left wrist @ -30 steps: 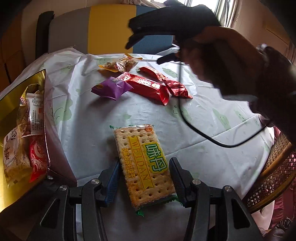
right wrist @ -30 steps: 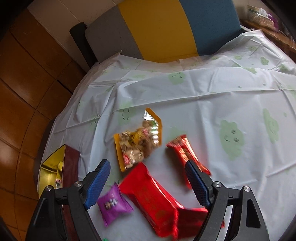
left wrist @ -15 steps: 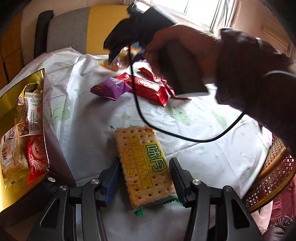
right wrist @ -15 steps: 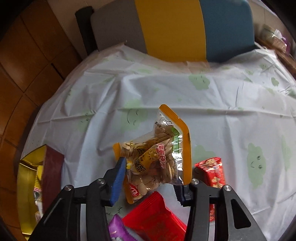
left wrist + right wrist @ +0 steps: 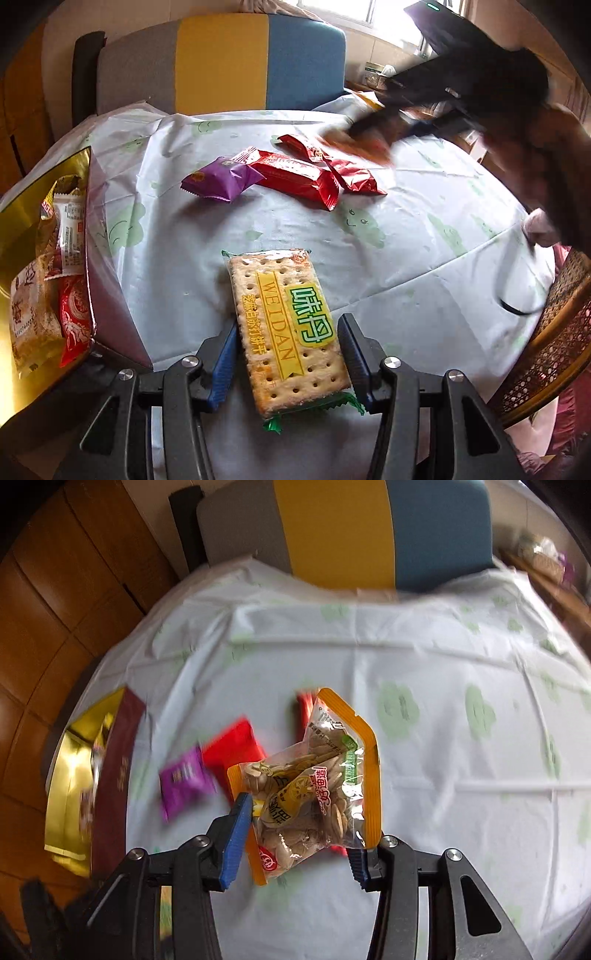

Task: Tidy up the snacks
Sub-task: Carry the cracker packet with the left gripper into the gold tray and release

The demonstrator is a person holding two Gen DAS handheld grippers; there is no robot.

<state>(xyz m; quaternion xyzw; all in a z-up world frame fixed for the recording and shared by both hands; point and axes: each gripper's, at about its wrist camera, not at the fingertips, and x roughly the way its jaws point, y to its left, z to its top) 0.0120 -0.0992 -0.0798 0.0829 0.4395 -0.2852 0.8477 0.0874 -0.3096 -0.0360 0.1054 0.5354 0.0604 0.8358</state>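
Round table (image 5: 424, 236) under a pale tablecloth (image 5: 424, 746) printed with green smiley clouds, creased in fold lines. Chair (image 5: 221, 62) at 12 o'clock of the left wrist view, backrest in grey, yellow and blue panels with a black edge on its left side; same chair (image 5: 332, 528) at 12 o'clock in the right wrist view. Wicker chair (image 5: 554, 332) at 4 o'clock, dark woven cane on a light wood frame. Window (image 5: 351, 11) at 1 o'clock, bright (washed out). Wooden floor (image 5: 55, 609) from 8 to 11 o'clock in the right wrist view, brown tiles. Cluttered side surface (image 5: 546, 561) at 2 o'clock, blurred.
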